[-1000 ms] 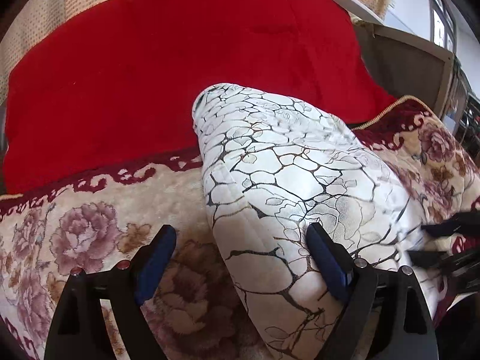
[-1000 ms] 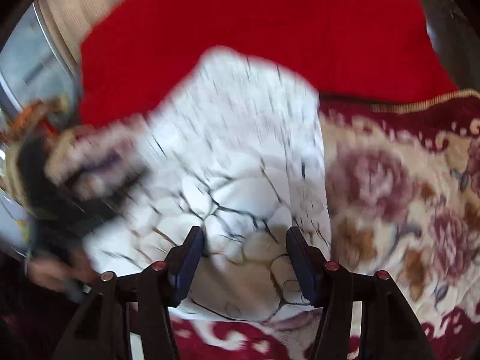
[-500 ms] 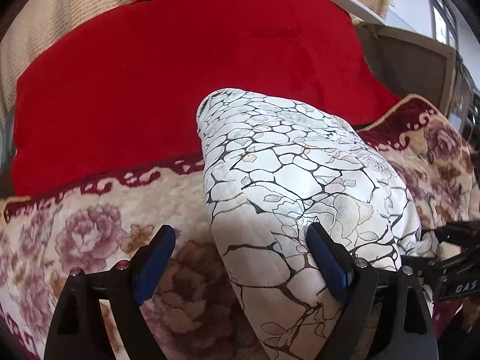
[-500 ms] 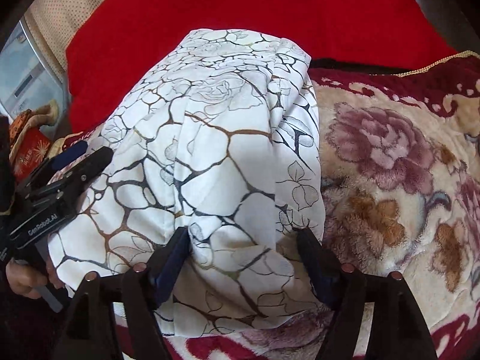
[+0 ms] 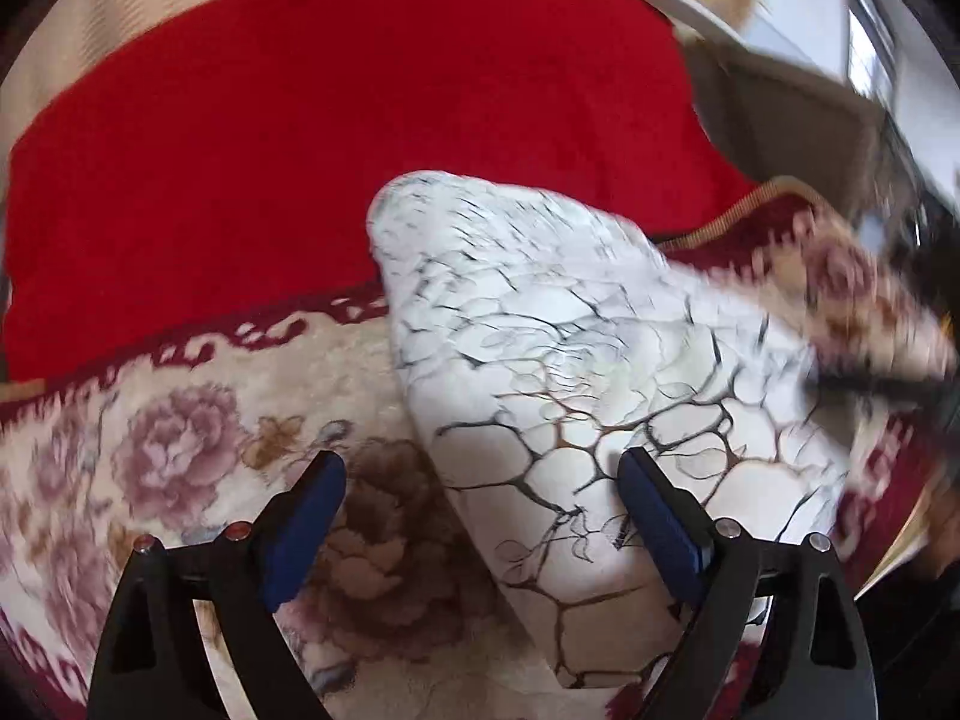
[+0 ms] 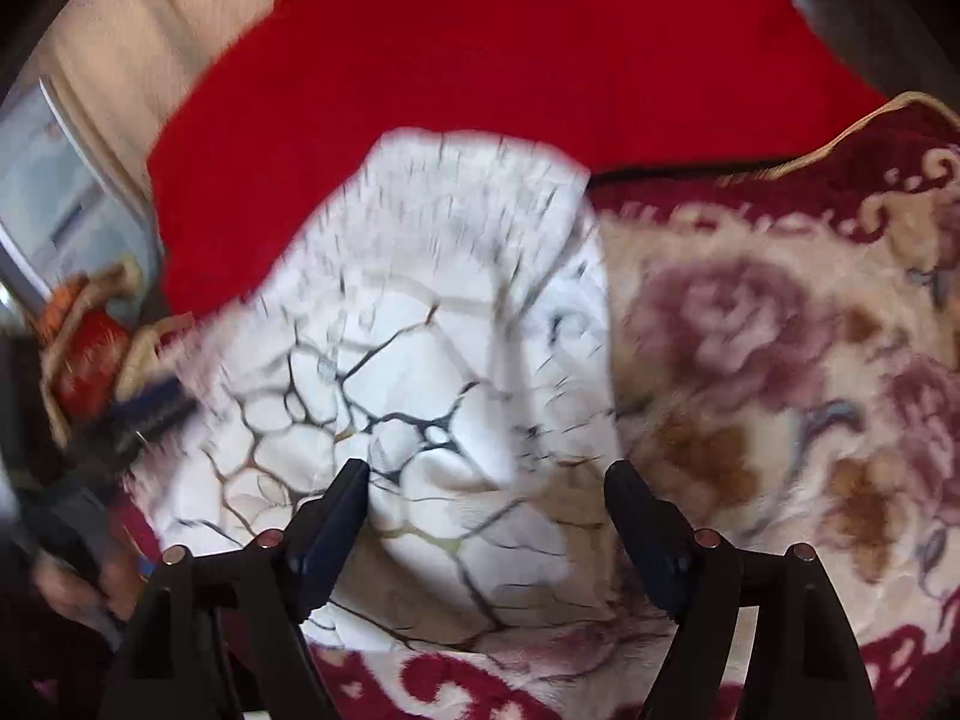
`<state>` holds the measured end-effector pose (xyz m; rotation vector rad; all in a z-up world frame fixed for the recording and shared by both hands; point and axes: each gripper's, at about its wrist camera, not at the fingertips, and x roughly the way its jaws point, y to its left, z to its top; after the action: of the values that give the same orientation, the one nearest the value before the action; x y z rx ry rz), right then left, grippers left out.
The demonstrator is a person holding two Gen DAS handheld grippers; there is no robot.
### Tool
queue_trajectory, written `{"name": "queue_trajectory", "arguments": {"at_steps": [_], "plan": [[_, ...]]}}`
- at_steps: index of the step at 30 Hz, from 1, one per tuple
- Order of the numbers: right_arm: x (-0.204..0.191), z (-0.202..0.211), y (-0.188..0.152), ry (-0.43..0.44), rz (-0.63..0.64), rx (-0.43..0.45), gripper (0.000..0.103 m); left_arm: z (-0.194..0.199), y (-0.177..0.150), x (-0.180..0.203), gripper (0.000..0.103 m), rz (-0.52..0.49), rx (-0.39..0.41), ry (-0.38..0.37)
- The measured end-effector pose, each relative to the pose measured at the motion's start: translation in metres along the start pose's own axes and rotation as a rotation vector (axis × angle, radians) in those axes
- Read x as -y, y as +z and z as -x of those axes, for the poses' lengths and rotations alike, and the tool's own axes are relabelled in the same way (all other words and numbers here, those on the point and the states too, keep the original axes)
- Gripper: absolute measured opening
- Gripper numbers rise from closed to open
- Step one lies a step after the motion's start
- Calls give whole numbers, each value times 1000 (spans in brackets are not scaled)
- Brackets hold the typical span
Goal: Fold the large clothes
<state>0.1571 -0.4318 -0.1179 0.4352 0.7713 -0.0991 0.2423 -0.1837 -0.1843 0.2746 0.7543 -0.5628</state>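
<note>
"Where is the white garment (image 5: 576,372)?"
"Folded small on the flowery blanket (image 5: 180,450), near the red cover (image 5: 360,120)."
"And the tongs?"
"The left gripper (image 5: 480,504) and right gripper (image 6: 483,498) both gape apart, holding nothing, probably done folding."

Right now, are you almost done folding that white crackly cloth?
Nearly, it seems. Done: the white garment already lies as a compact folded bundle on the flowery blanket. In hand: nothing; the left tongs and right tongs are both open over its near end. Left: perhaps one more fold or a tidy-up; the blur hides the edges.
</note>
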Motion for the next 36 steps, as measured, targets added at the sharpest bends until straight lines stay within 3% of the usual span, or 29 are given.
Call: {"name": "queue_trajectory", "arguments": {"at_steps": [2, 3, 6, 9, 11, 15, 17, 18, 19, 20, 22, 27, 31, 36], "plan": [[0, 11, 10, 33, -20, 48, 80, -5, -3, 3, 93, -3, 8, -17], [-4, 12, 15, 43, -22, 52, 73, -10, -2, 2, 93, 14, -16, -34], [-14, -13, 30, 29, -18, -15, 32, -16, -3, 6, 93, -28, -21, -26], [-12, -65, 28, -16, -22, -124, 32, -17, -2, 7, 93, -26, -27, -22], [-1, -85, 22, 15, -63, -145, 33, -18, -1, 1, 95, 5, -35, -53], [-6, -63, 27, 38, -36, -81, 37, -13, 6, -19, 96, 116, -41, -128], [-1, -51, 26, 76, -51, -53, 37, -8, 10, -28, 96, 150, -17, -129], [4, -46, 28, 90, -71, -37, 42, -6, 13, -31, 96, 164, -4, -129], [11, -38, 30, 103, -104, -7, 61, -6, 14, -35, 96, 179, 3, -140], [14, -32, 31, 114, -119, 18, 71, -6, 15, -38, 96, 189, 4, -153], [26, -20, 33, 148, -160, 79, 77, -5, 17, -45, 96, 221, 8, -171], [51, -27, 36, 207, -246, 56, 77, -12, 22, -52, 96, 247, -29, -163], [69, -49, 40, 283, -333, -20, 80, -21, 21, -55, 96, 271, -76, -251], [74, -68, 42, 317, -334, -84, 85, -38, 20, -55, 96, 285, -129, -300]]}}
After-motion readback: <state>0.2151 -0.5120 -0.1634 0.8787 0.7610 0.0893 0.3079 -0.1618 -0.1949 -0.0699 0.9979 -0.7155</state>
